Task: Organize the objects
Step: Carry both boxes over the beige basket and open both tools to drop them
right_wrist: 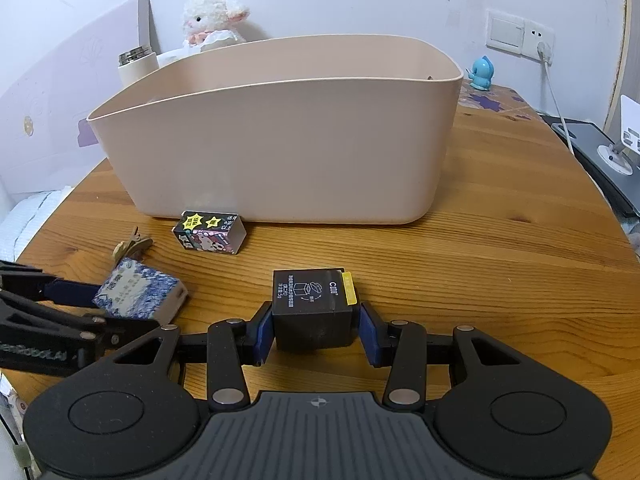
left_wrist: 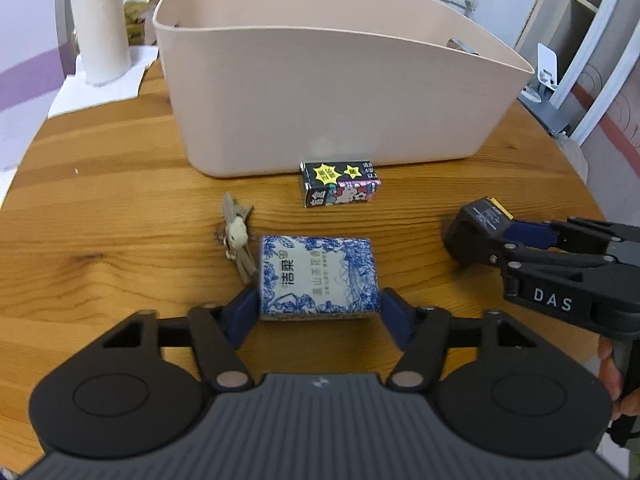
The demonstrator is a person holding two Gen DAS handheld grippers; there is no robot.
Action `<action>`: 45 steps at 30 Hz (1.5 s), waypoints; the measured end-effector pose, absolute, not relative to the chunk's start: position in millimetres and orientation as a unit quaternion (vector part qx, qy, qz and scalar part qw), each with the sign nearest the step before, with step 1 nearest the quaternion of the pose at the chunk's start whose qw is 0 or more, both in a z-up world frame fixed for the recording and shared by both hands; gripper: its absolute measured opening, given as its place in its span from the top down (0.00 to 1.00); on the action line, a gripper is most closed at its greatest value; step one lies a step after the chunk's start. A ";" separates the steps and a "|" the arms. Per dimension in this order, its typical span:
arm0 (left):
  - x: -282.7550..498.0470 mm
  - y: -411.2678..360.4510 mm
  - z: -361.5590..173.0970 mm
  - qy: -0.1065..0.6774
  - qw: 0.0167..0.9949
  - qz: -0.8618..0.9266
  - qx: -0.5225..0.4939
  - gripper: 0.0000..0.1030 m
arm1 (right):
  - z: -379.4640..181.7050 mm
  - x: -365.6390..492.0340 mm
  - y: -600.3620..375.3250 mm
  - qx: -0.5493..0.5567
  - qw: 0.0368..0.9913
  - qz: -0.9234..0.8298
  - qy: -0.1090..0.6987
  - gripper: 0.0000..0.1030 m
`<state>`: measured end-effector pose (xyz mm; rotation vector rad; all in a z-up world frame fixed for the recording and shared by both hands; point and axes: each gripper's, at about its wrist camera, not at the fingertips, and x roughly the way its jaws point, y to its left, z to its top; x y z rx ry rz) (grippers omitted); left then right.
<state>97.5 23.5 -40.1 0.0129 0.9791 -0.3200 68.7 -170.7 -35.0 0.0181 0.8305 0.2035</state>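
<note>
A large beige bin (left_wrist: pixel 320 92) stands on the wooden table (left_wrist: pixel 100 240); it also shows in the right wrist view (right_wrist: pixel 288 148). My left gripper (left_wrist: pixel 318 312) is closed around a blue-and-white patterned box (left_wrist: pixel 318 276), seen from the side in the right wrist view (right_wrist: pixel 138 294). My right gripper (right_wrist: pixel 314 334) is closed around a black cube box with a yellow tab (right_wrist: pixel 312 306), also seen in the left wrist view (left_wrist: pixel 476 232). A small black cartoon box (left_wrist: pixel 339 183) lies in front of the bin. A beige hair clip (left_wrist: pixel 238 240) lies left of the patterned box.
A paper towel roll (left_wrist: pixel 100 28) stands at the back left on white paper. A plush lamb (right_wrist: pixel 212 20) and a thermos (right_wrist: pixel 138 64) sit behind the bin. A blue figurine (right_wrist: pixel 482 72) and a wall socket (right_wrist: pixel 520 34) are at the back right.
</note>
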 end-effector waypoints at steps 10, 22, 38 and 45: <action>90.2 17.8 -32.7 0.464 0.871 -0.163 0.010 0.38 | -23.2 59.8 -173.6 0.009 0.916 0.103 0.388 0.60; 77.7 26.1 40.0 0.370 0.915 -0.158 0.011 0.38 | 44.0 53.3 -184.5 0.000 0.947 0.098 0.306 0.60; 161.3 3.4 85.5 0.310 0.946 -0.088 0.043 0.38 | 104.1 123.5 -180.7 -0.002 0.964 0.078 0.254 0.60; 205.8 -6.5 46.0 0.363 0.928 -0.044 0.066 0.38 | 82.7 163.9 -168.7 -0.015 0.954 0.056 0.294 0.60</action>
